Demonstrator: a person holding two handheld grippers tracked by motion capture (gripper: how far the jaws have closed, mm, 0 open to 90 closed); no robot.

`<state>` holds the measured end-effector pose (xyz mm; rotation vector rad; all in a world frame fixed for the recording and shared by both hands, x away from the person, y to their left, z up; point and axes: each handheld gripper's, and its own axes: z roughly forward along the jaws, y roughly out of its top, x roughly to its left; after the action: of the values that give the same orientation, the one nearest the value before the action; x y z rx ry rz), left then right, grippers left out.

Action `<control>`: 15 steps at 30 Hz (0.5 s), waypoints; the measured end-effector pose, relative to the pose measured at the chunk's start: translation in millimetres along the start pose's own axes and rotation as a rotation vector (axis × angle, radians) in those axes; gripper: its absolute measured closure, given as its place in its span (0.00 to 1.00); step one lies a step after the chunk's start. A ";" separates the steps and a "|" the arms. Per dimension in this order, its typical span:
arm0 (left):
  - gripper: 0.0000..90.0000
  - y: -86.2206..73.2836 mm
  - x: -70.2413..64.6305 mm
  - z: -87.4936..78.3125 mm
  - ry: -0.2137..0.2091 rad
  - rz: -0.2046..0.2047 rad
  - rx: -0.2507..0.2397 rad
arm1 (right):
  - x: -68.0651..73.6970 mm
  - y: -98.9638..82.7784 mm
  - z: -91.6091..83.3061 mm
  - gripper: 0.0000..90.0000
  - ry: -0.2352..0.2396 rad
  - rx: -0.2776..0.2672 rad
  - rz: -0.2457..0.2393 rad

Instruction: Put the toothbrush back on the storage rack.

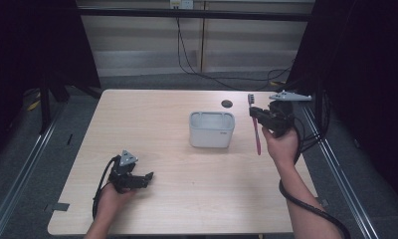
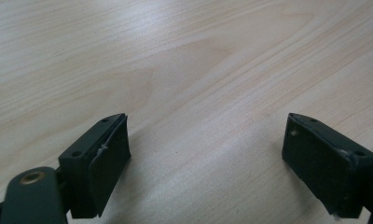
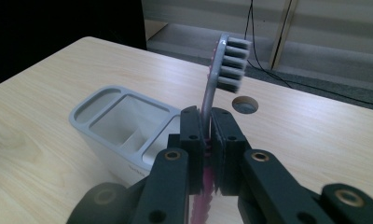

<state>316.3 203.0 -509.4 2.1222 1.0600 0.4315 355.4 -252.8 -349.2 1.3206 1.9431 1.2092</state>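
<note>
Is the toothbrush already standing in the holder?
No, the right claw grips the toothbrush in the air beside the holder.

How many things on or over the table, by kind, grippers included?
Toothbrush holder, white, on the table: 1
Toothbrush, pink handle, clamped bristles-up in the right gripper: 1
Grippers, the right one and the open left gripper: 2
Total: 4

Only the holder (image 1: 212,129) stands mid-table; bare wood all around it
</note>
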 end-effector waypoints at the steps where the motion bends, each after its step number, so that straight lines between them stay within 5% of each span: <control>1: 0.16 0.0 0.0 0.0 0.000 0.001 0.000 | 0.2 0.9 0.1 0.94 -0.003 -0.006 -0.002; 15: 0.16 0.0 0.0 0.0 0.000 0.000 0.000 | 7.0 16.1 6.3 0.94 -0.009 -0.047 -0.003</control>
<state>316.3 203.0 -509.4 2.1227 1.0600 0.4316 365.1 -241.7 -337.7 1.2965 1.8983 1.2371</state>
